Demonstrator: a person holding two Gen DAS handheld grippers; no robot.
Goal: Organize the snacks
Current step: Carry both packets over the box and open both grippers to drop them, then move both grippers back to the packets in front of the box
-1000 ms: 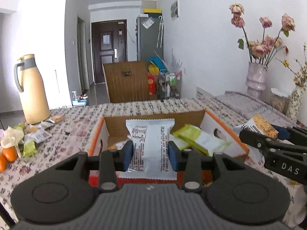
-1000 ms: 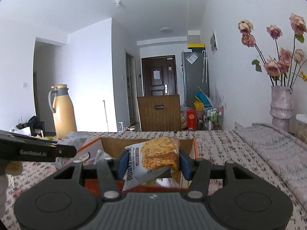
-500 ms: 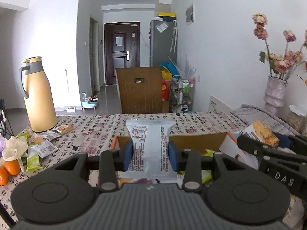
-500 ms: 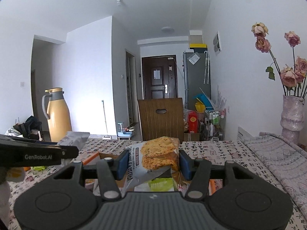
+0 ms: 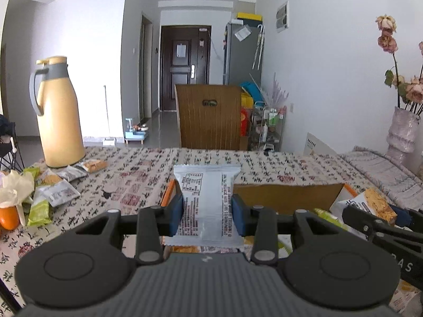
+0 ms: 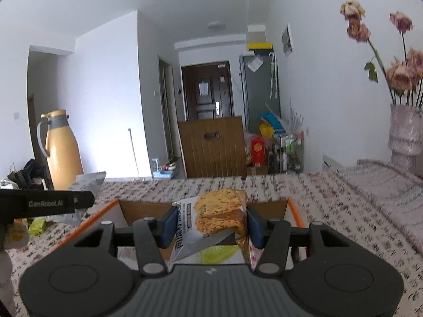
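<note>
My left gripper (image 5: 207,215) is shut on a silver snack packet (image 5: 207,203) printed with black text, held upright over the near left part of an orange-edged cardboard box (image 5: 285,198). In the right wrist view my right gripper (image 6: 207,225) is shut on a white snack packet (image 6: 211,219) picturing golden crackers, above the same box (image 6: 293,211). A green packet (image 6: 219,253) lies inside the box. The right gripper with its packet (image 5: 375,206) shows at the right edge of the left wrist view.
A yellow thermos jug (image 5: 58,113) stands at the table's far left, with several loose snack packets (image 5: 53,190) and an orange (image 5: 9,218) near it. A vase of dried roses (image 5: 403,129) stands at the right. A wooden chair back (image 5: 208,116) rises behind the patterned tablecloth.
Both grippers have drawn back toward the near side of the box with their packets still gripped; the box now sits lower and farther right in the left wrist view.
</note>
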